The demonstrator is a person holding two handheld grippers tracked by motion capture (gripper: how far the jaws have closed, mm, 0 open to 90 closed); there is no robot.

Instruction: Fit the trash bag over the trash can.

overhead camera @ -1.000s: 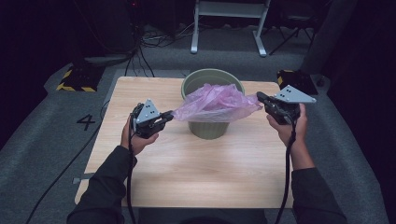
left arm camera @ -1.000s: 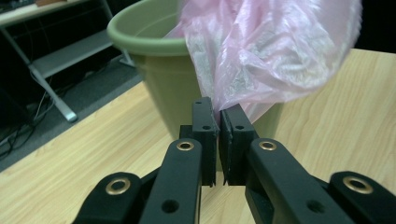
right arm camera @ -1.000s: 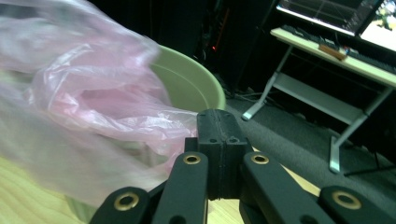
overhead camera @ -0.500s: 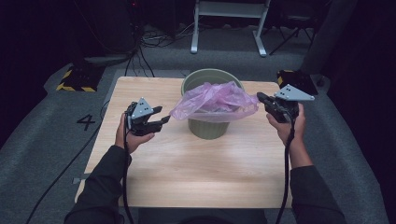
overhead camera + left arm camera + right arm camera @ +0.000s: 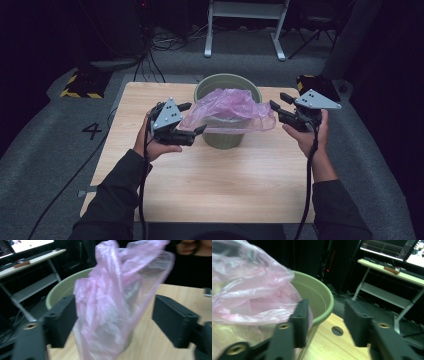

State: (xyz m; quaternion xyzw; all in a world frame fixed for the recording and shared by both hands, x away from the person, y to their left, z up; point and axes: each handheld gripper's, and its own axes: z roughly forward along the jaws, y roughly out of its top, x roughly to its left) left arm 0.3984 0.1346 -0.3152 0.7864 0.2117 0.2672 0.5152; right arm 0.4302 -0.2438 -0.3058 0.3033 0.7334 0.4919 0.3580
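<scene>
A pink plastic bag (image 5: 227, 107) lies draped over the mouth of the green bin (image 5: 225, 137) at the far middle of the table (image 5: 220, 185), spilling over both sides. It looks light, thin and slippery — soft film that will crumple and slide, so it is best pinched at a bunched edge near the rim. The left gripper (image 5: 192, 120) has just been opening; bag film hangs between its parted jaws, unclamped. The right gripper (image 5: 279, 106) has just been opening too — its jaws stand apart at the bag's right edge.

Dark room, grey carpet (image 5: 45, 150) (numeral 4), white-legged desk (image 5: 245, 10) behind.
</scene>
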